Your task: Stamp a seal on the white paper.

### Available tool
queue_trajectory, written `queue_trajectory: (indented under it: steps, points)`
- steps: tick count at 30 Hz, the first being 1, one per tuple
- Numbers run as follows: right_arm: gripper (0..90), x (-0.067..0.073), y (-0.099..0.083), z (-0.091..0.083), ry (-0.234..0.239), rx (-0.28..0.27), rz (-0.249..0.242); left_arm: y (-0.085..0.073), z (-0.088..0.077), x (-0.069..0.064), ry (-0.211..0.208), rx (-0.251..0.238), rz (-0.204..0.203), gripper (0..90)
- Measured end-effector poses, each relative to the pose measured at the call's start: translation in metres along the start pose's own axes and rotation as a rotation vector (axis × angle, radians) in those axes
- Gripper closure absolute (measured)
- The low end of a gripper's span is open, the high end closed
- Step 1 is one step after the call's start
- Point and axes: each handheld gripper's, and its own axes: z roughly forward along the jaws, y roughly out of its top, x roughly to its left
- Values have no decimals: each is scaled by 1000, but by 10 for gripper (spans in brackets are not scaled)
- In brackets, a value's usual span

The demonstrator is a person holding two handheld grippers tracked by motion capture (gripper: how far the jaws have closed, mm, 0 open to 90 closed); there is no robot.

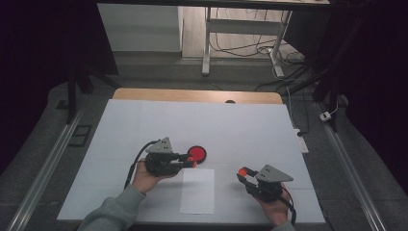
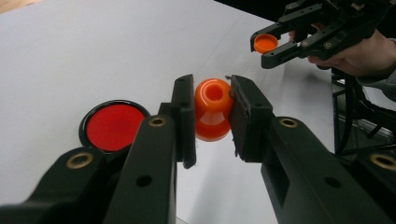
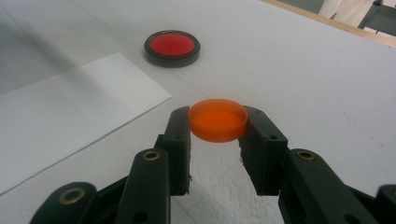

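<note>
High view: over the white counter (image 1: 144,120), the left gripper (image 1: 192,162) sits beside a black-rimmed red round disc (image 1: 197,153). Left gripper view: jaws clamp a small orange plastic bottle (image 2: 212,109). Right gripper view: the right gripper (image 3: 218,128) pinches a shallow orange plastic cap (image 3: 218,119).

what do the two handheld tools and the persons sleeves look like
Both tools are black, each topped by a grey three-cornered plate: the left tool and the right tool. Their jaws are flat black bars with brass-coloured pivot rivets. A black cable trails from the left one. The sleeve is grey-green.
</note>
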Motion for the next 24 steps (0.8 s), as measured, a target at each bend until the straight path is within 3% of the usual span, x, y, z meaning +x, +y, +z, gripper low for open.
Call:
queue_trajectory:
  steps: [9,24]
  points:
    - [634,0,0,0,1,2,-1,-7,3,-10,-3,3,10,723]
    - [634,1,0,1,4,4,-2,-22,13,-19,-16,50,14,722]
